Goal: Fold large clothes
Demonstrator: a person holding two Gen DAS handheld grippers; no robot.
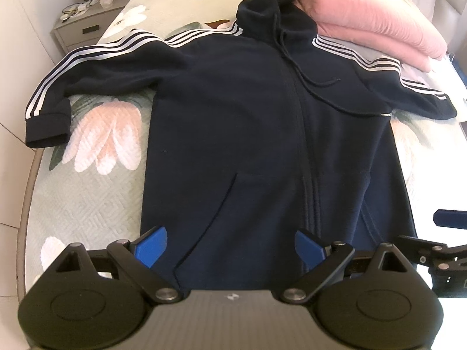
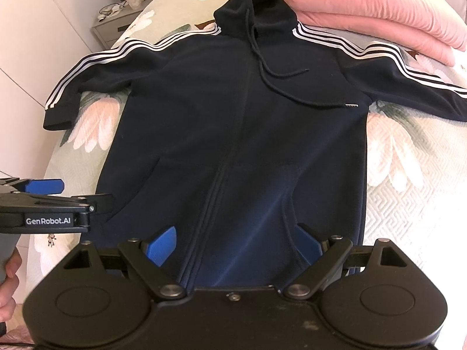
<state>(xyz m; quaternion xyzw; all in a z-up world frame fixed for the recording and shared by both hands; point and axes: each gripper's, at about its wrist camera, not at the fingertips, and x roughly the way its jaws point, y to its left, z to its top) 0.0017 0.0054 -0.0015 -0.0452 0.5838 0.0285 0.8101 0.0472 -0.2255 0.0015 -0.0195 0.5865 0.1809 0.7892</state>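
Navy zip hoodie (image 1: 256, 134) lies flat, front up, along the bed (image 1: 87, 192), hood toward the head end by the pink pillows (image 1: 379, 20), hem at the foot edge, both striped sleeves spread toward the side edges. Fleece looks soft, floppy, fairly thick, so likely to sag when lifted; best pinched at cuff or hem corners. Left gripper (image 1: 230, 246) spread wide above the hem, holding nothing. Right gripper (image 2: 236, 243) likewise wide, empty. Nightstand (image 1: 78, 26) sits off the bed's far corner.

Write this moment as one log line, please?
hoodie: flat on bed, sleeves out, unfolded | left gripper: open, empty | right gripper: open, empty
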